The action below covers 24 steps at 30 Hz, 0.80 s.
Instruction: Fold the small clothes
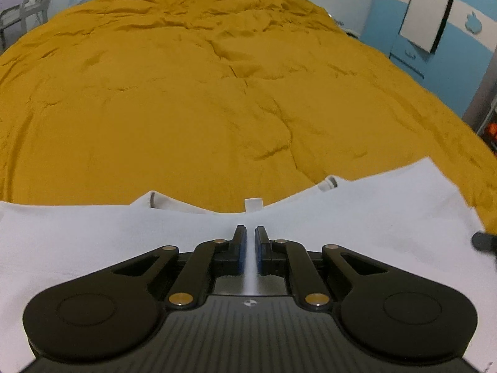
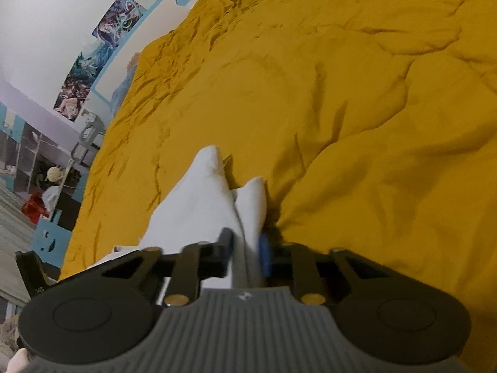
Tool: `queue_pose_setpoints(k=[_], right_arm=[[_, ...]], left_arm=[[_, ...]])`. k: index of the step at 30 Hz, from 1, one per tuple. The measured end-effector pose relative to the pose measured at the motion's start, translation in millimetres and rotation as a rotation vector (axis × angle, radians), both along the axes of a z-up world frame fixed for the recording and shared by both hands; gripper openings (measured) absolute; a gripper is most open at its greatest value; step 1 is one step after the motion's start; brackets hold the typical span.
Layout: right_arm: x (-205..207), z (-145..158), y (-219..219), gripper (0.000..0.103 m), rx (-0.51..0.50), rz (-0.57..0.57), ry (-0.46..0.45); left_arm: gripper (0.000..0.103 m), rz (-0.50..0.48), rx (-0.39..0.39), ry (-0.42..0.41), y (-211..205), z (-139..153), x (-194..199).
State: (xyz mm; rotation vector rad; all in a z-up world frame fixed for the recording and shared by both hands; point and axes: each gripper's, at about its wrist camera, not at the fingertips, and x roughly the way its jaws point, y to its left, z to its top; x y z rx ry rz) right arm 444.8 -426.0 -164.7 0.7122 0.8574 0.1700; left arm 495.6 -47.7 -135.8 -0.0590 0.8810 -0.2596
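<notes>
Left gripper [image 1: 251,233]: black two-finger tool with blue pads, jaws nearly together, pinching a raised ridge of the white cotton garment [image 1: 372,227] that runs between the pads.

Right gripper [image 2: 246,248]: same make, jaws drawn in on a bunched fold of the same white cloth [image 2: 198,205], which passes between the fingers and rises beyond them in two soft peaks; the outline is slightly blurred.

White garment, left wrist view: spread flat beneath the left gripper, its far edge curving across the frame, with a small white loop tab [image 1: 254,204] at the middle of that edge and rolled hems to either side. A dark object [image 1: 484,242] touches the cloth at the right frame edge; what it is cannot be told.

Mustard-yellow wrinkled bed cover [image 1: 217,93]: carries the garment and stretches wide beyond its far edge, bare cloth on all sides.

Far: blue-and-white wall [image 1: 466,15] past the bed; posters [image 2: 99,56] on the wall in the right wrist view
</notes>
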Motion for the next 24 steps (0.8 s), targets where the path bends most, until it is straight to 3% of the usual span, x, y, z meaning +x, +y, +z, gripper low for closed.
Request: queue_pose_setpoints(k=[6,13,17,24], right_arm=[[-6,29,10,0.004,0.020,0.000,-0.045],[-12,88,61,0.004,0.127,0.040,-0.098],[-9,117,107,0.003,0.144,0.079,-0.120],[6,149,216,0.003,0.078,0.148,-0.114]], left_arm=[[0.011,0.007,-0.005,-0.086,31,50,-39],[0.011,0.127,0.042,-0.103,106,93,-92],[0.011,0.169,0.051,-0.107,143,99,-119],[0.011,0.263,-0.020,-0.070,189,88,-140]])
